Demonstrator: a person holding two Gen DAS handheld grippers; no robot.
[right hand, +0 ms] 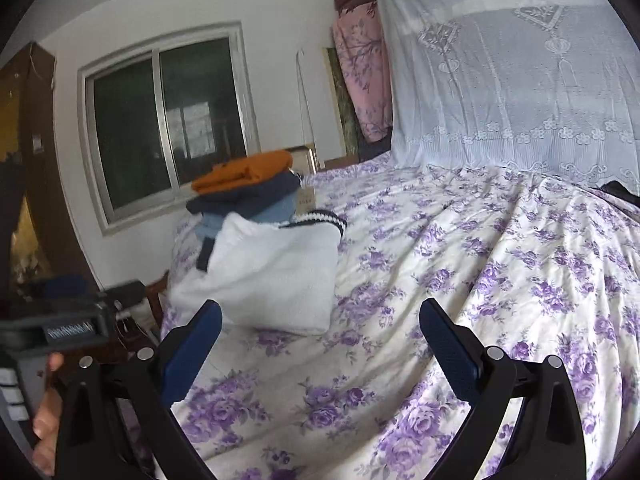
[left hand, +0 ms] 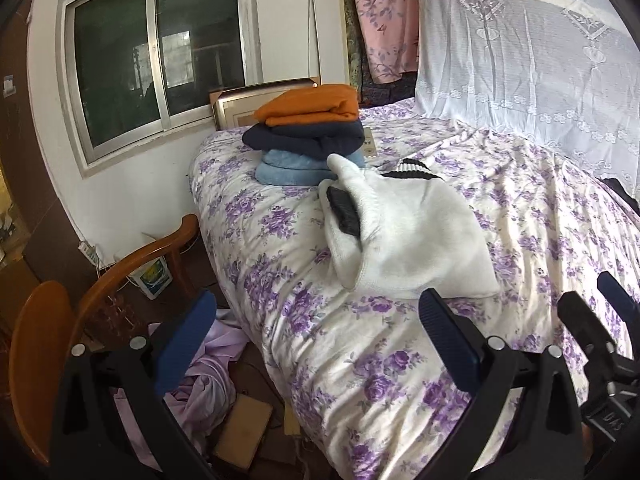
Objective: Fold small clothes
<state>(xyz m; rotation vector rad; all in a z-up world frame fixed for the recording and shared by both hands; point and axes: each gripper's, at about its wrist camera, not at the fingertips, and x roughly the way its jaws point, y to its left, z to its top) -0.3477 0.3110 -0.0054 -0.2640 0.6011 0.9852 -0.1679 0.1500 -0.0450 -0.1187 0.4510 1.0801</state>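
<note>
Left claw (left hand: 320, 344) spread wide and empty above the bed (left hand: 360, 360) edge, right claw (right hand: 320, 344) likewise wide and empty, folded white garment (left hand: 408, 236) on the floral bedspread just ahead of both, stack of folded clothes (left hand: 308, 132) just behind it

Legible text: we read only "DAS", embossed upside down on the black body of the right gripper (left hand: 612, 420). Other labels and tags: too blurred for us.
</note>
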